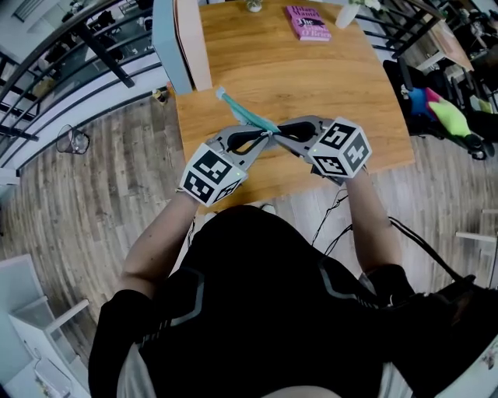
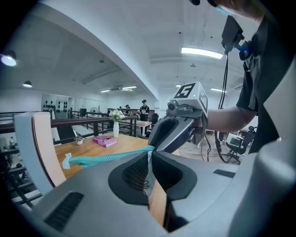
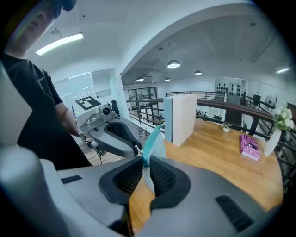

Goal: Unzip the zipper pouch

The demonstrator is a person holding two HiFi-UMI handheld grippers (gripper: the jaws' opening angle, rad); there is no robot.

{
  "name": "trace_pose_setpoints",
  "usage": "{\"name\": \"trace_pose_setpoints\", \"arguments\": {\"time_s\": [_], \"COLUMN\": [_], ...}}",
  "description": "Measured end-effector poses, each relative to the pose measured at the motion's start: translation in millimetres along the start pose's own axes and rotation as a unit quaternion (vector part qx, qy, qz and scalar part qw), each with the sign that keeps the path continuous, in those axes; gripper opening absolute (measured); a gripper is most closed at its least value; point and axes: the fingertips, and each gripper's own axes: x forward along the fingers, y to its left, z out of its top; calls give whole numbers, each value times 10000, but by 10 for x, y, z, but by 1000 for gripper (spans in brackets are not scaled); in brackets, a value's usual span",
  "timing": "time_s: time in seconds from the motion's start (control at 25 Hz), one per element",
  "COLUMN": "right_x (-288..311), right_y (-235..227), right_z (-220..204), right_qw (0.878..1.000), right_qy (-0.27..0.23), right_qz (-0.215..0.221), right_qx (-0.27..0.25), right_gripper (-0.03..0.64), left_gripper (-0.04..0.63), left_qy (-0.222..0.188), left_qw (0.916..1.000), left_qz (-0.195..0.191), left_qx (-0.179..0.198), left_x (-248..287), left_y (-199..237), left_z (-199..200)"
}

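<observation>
One teal zipper pouch (image 1: 245, 115) hangs in the air over the wooden table (image 1: 311, 85), held at one end by two grippers that meet tip to tip. The left gripper (image 1: 264, 137) is squeezed shut on a small bit at that end, and the right gripper (image 1: 282, 132) is pinched shut on the cloth beside it. One pink book (image 1: 307, 22) and one white vase (image 3: 270, 141) sit at the far side of the table.

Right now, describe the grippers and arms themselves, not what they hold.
The left gripper and right gripper are matte grey, with looped jaws lined by black ribbed pads. Each carries a white cube printed with black square markers. Black cables trail from the right one. The person wears a black short-sleeved top with grey stripes.
</observation>
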Motion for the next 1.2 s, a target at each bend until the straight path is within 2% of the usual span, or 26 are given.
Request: {"name": "trace_pose_setpoints", "arguments": {"time_s": [0.28, 0.48, 0.72, 0.88, 1.08, 1.2], "right_x": [-42, -33, -26, 5, 52, 81], "right_y": [67, 127, 186, 216, 246, 266], "right_z": [7, 31, 36, 15, 1, -13], "right_qw": [10000, 9993, 9997, 9992, 9991, 9981], "right_qy": [33, 159, 145, 260, 319, 442], "right_qz": [-27, -120, -9, 45, 115, 219], "right_qx": [-51, -315, -198, -289, -262, -377], "right_gripper": [58, 57, 55, 54, 54, 52], "left_gripper": [32, 32, 32, 32, 32, 32], "left_qy": [38, 131, 166, 168, 213, 223], "left_qw": [9999, 9992, 9990, 9977, 9973, 9962], "left_qz": [-59, 9, 91, 97, 162, 104], "left_qx": [-137, -367, -417, -654, -687, -839], "left_x": [-25, -77, -131, -151, -184, -190], "left_y": [-45, -34, -30, -34, -24, -14], "left_z": [19, 14, 18, -29, -70, -111]}}
